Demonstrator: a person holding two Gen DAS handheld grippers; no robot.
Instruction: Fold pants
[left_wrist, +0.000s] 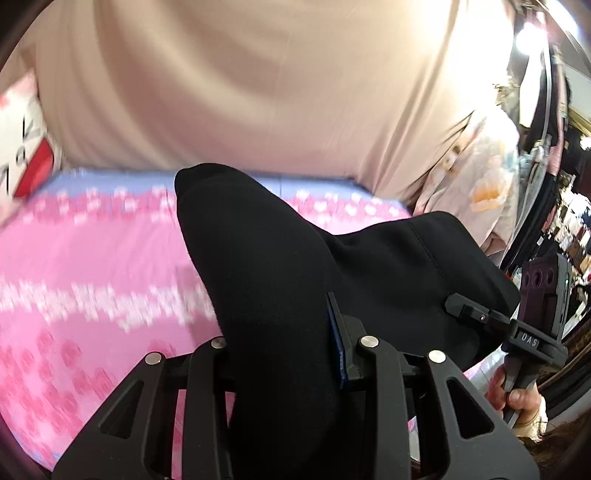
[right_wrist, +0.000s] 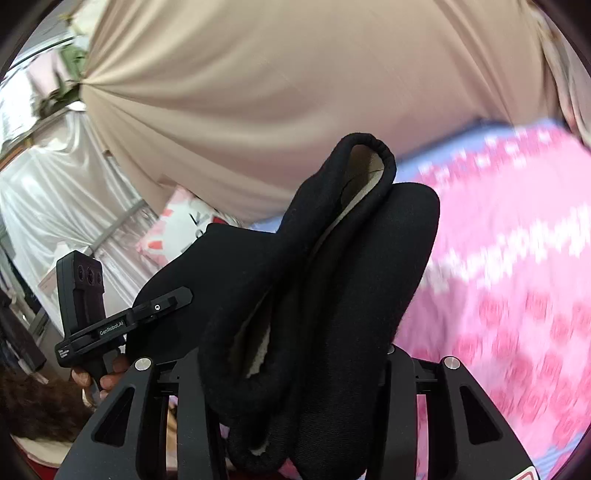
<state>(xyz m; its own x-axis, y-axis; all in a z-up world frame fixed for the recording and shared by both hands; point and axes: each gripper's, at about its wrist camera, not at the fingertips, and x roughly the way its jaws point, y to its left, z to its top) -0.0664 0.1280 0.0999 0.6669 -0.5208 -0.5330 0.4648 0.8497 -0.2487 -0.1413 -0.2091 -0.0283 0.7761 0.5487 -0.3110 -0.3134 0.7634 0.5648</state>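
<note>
Black pants (left_wrist: 258, 258) hang lifted above a pink flowered bed sheet (left_wrist: 92, 258), stretched between both grippers. My left gripper (left_wrist: 280, 332) is shut on one bunched end; only its blue pad (left_wrist: 334, 332) shows, as cloth covers the other finger. The right gripper (left_wrist: 465, 310) pinches the far edge at the right. In the right wrist view the pants (right_wrist: 332, 258) show a cuffed hem with a pale lining, and my right gripper (right_wrist: 295, 332) is shut on the folds, fingers hidden by cloth. The left gripper (right_wrist: 173, 299) clamps the cloth at the left.
A beige curtain (left_wrist: 240, 92) hangs behind the bed. A white and red pillow (left_wrist: 22, 147) lies at the bed's far corner. A person's hand (left_wrist: 517, 398) holds the right gripper's handle. Hanging clothes (left_wrist: 480, 184) and cluttered shelves are at the right.
</note>
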